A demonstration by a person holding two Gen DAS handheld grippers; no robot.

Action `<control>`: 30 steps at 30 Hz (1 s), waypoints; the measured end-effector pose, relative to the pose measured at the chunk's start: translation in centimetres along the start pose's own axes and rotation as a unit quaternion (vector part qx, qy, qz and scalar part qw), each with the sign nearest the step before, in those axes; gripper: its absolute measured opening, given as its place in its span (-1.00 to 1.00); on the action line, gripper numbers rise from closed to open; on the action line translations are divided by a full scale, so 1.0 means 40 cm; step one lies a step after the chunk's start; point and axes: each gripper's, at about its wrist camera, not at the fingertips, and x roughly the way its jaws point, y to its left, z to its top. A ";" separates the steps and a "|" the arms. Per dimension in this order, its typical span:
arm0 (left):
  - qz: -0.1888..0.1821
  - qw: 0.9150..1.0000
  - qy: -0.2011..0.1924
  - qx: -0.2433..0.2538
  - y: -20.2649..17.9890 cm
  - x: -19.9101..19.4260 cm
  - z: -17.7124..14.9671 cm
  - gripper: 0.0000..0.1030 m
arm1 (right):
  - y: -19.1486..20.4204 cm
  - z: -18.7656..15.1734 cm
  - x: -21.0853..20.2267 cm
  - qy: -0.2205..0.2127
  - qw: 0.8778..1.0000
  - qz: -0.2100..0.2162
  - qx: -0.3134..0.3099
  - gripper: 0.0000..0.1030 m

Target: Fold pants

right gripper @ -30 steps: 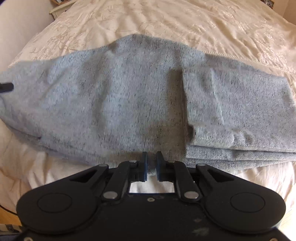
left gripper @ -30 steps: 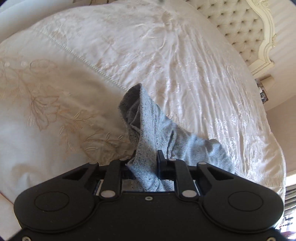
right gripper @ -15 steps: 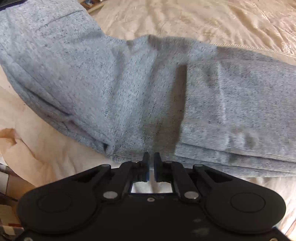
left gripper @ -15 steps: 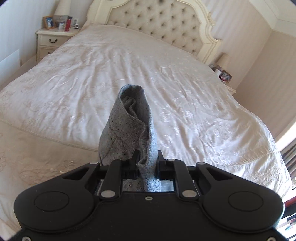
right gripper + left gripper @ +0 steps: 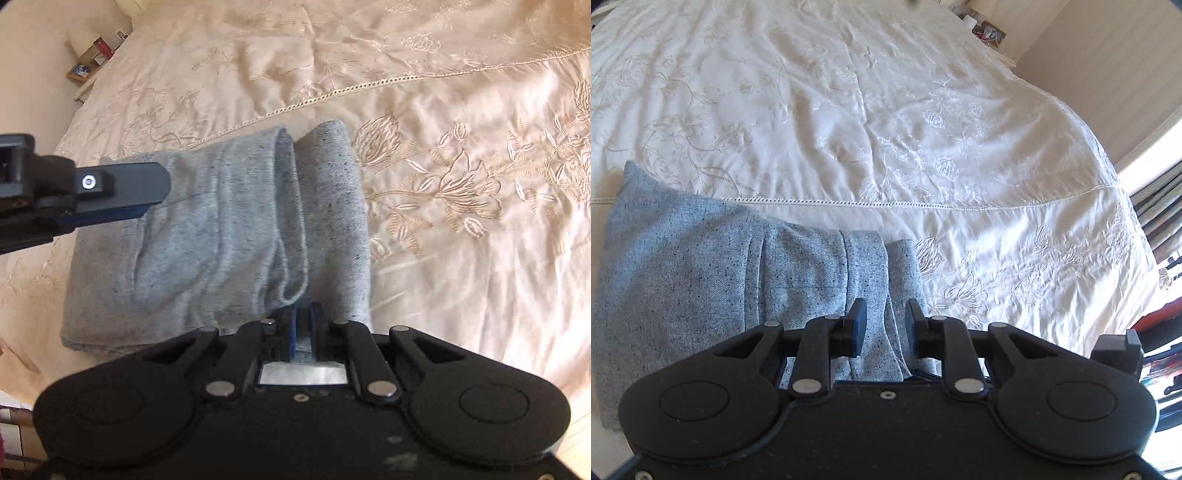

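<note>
The grey speckled pants (image 5: 701, 266) lie folded in a compact stack on the cream bedspread; they also show in the right wrist view (image 5: 207, 236). My left gripper (image 5: 884, 319) has its jaws apart, with the folded waistband edge lying between them and not pinched. In the right wrist view the left gripper's finger (image 5: 122, 184) reaches over the stack's left side. My right gripper (image 5: 303, 317) is shut on the near edge of the pants.
The embroidered cream bedspread (image 5: 923, 129) spreads around the stack, with a stitched seam (image 5: 332, 94) running behind it. A bedside table with small items (image 5: 92, 55) stands far left. Curtains (image 5: 1160, 206) hang at the right.
My left gripper carried the held pant end over and down onto the stack, then opened and let go. My right gripper stayed shut on the near edge.
</note>
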 end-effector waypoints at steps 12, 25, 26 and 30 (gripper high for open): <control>0.195 0.977 0.015 -0.082 0.241 -0.034 -0.074 -0.37 | -0.041 0.073 -0.047 -0.044 0.997 0.066 0.018 -0.25; 0.142 0.981 0.065 -0.113 0.294 -0.118 -0.200 -0.36 | -0.008 0.077 0.076 0.009 0.998 0.062 0.020 -0.18; 0.150 0.980 0.063 -0.116 0.303 -0.131 -0.209 -0.36 | -0.011 0.075 0.075 0.010 0.998 0.063 0.023 -0.18; 0.189 0.971 0.058 -0.137 0.347 -0.171 -0.249 -0.36 | -0.025 0.064 0.080 0.021 0.996 0.074 0.037 -0.15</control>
